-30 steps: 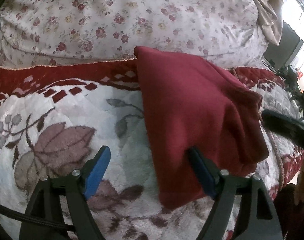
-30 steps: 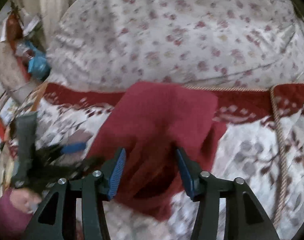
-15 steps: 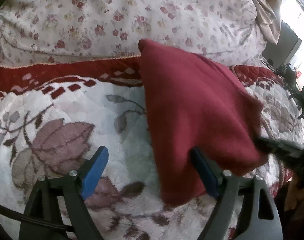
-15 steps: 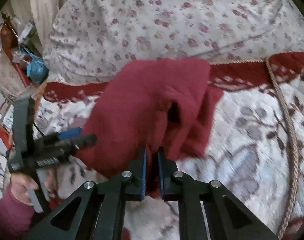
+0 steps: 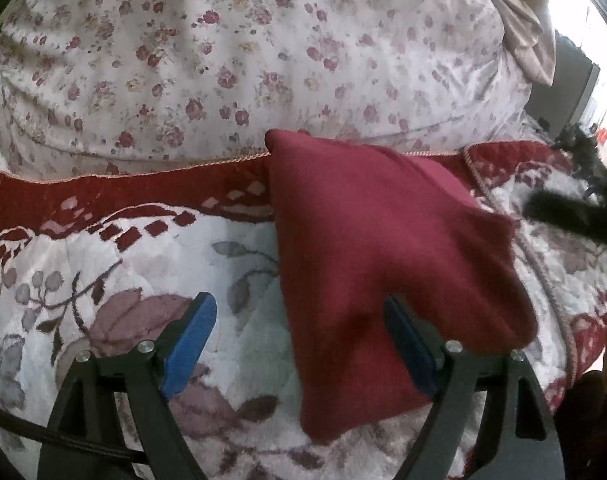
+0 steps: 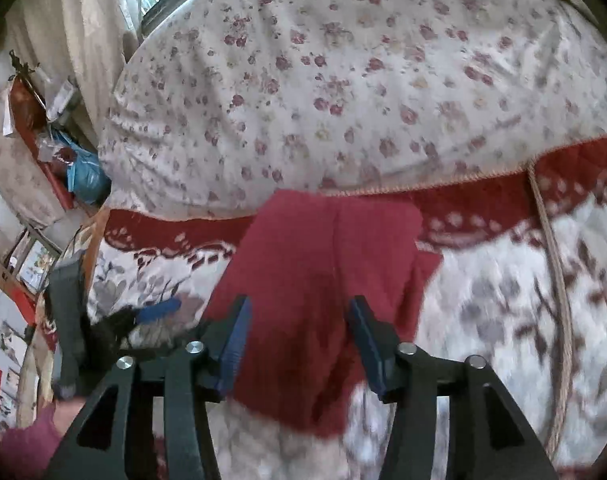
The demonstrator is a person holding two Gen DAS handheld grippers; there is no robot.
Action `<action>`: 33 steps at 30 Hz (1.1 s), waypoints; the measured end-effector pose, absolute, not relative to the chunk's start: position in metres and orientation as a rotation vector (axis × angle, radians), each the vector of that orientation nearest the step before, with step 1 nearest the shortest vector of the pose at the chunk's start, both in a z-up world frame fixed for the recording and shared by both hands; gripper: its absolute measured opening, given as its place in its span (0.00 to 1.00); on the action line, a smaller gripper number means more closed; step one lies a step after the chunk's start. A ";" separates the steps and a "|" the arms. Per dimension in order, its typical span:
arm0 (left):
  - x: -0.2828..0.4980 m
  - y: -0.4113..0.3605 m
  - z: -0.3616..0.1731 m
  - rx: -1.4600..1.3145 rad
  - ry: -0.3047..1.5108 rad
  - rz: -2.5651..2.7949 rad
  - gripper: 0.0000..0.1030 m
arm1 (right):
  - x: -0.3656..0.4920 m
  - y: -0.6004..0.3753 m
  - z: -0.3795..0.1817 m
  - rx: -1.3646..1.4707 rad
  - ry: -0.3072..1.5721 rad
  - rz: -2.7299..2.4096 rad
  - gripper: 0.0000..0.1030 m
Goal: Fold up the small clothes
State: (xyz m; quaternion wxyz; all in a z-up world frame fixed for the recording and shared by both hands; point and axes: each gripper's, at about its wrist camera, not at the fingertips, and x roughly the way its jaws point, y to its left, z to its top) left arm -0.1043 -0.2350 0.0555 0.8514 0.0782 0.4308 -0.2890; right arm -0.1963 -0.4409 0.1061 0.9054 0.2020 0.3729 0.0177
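Observation:
A small dark red garment [image 5: 375, 264] lies folded on a white quilt with a leaf pattern [image 5: 115, 280]. In the left wrist view my left gripper [image 5: 303, 340] is open, its right finger against the garment's near edge. In the right wrist view the same garment [image 6: 315, 280] lies flat under my right gripper [image 6: 299, 340], which is open and empty with the cloth showing between its jaws. The left gripper [image 6: 155, 312] shows at the left of that view. The right gripper's dark body [image 5: 567, 216] shows blurred at the right of the left wrist view.
A big floral pillow or duvet [image 5: 243, 60] rises behind the quilt's red border [image 5: 103, 188]. A rope trim [image 6: 555, 272] runs along the quilt at the right. Cluttered shelves and a blue bag [image 6: 83, 176] stand off the bed at the left.
My right gripper shut on the garment's edge half a second ago, then opened and let it drop flat. The left gripper stayed open and barely moved.

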 end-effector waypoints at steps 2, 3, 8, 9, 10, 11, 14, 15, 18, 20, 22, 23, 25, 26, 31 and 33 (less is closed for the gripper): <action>-0.103 -0.239 0.050 0.179 0.912 -0.601 0.82 | -0.166 -0.441 0.096 0.393 0.814 0.010 0.54; -0.103 -0.241 0.047 0.185 0.910 -0.600 0.82 | -0.150 -0.439 0.089 0.371 0.834 0.003 0.54; -0.101 -0.245 0.040 0.201 0.902 -0.609 0.84 | -0.101 -0.442 0.056 0.294 0.899 -0.082 0.54; -0.100 -0.246 0.039 0.199 0.904 -0.612 0.84 | -0.096 -0.445 0.051 0.275 0.908 -0.112 0.54; -0.100 -0.246 0.038 0.199 0.905 -0.615 0.85 | -0.094 -0.449 0.044 0.259 0.914 -0.150 0.53; -0.099 -0.247 0.037 0.198 0.907 -0.619 0.86 | -0.094 -0.453 0.037 0.256 0.917 -0.179 0.52; -0.099 -0.248 0.033 0.195 0.911 -0.624 0.87 | -0.100 -0.467 0.024 0.309 0.910 -0.172 0.51; -0.099 -0.248 0.033 0.195 0.913 -0.625 0.87 | -0.103 -0.470 0.022 0.317 0.904 -0.171 0.51; -0.101 -0.249 0.033 0.201 0.909 -0.620 0.87 | -0.106 -0.472 0.022 0.318 0.908 -0.171 0.52; -0.103 -0.250 0.033 0.210 0.905 -0.617 0.87 | -0.110 -0.470 0.027 0.317 0.919 -0.179 0.52; -0.105 -0.251 0.033 0.216 0.904 -0.616 0.87 | -0.118 -0.466 0.035 0.318 0.917 -0.185 0.52; -0.106 -0.251 0.032 0.218 0.903 -0.616 0.87 | -0.125 -0.462 0.040 0.310 0.909 -0.185 0.52; -0.106 -0.251 0.032 0.220 0.901 -0.615 0.87 | -0.139 -0.453 0.051 0.287 0.884 -0.176 0.53; -0.107 -0.251 0.032 0.221 0.901 -0.614 0.87 | -0.144 -0.450 0.053 0.281 0.878 -0.172 0.54; -0.108 -0.251 0.031 0.220 0.900 -0.609 0.87 | -0.167 -0.441 0.056 0.265 0.864 -0.164 0.56; -0.109 -0.251 0.031 0.227 0.896 -0.604 0.89 | -0.168 -0.439 0.048 0.257 0.882 -0.168 0.56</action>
